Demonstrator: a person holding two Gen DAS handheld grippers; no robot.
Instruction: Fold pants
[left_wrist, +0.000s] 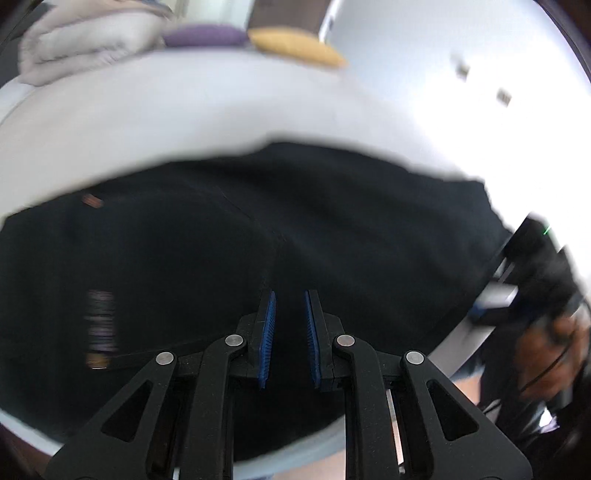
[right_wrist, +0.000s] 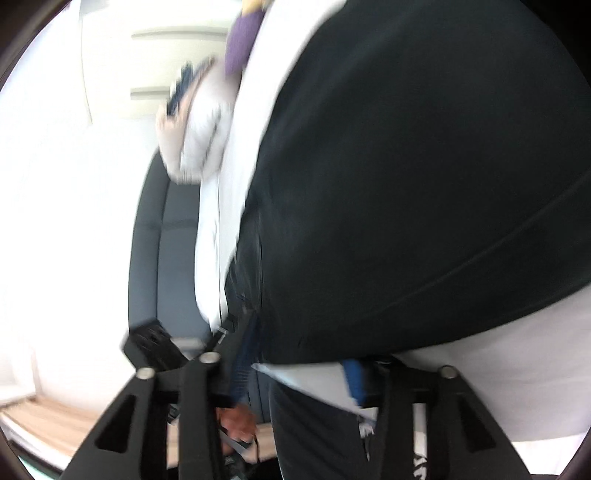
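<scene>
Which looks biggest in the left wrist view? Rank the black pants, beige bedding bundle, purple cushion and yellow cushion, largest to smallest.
1. black pants, filling most of the frame, though nearest the camera.
2. beige bedding bundle.
3. yellow cushion and purple cushion: look alike in size; blur leaves them unranked.

Black pants on white surface

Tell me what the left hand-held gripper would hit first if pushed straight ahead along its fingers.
Most likely the black pants: the left hand-held gripper points down at the dark cloth spread on the white surface. The picture is blurred, so depth is uncertain.
</scene>
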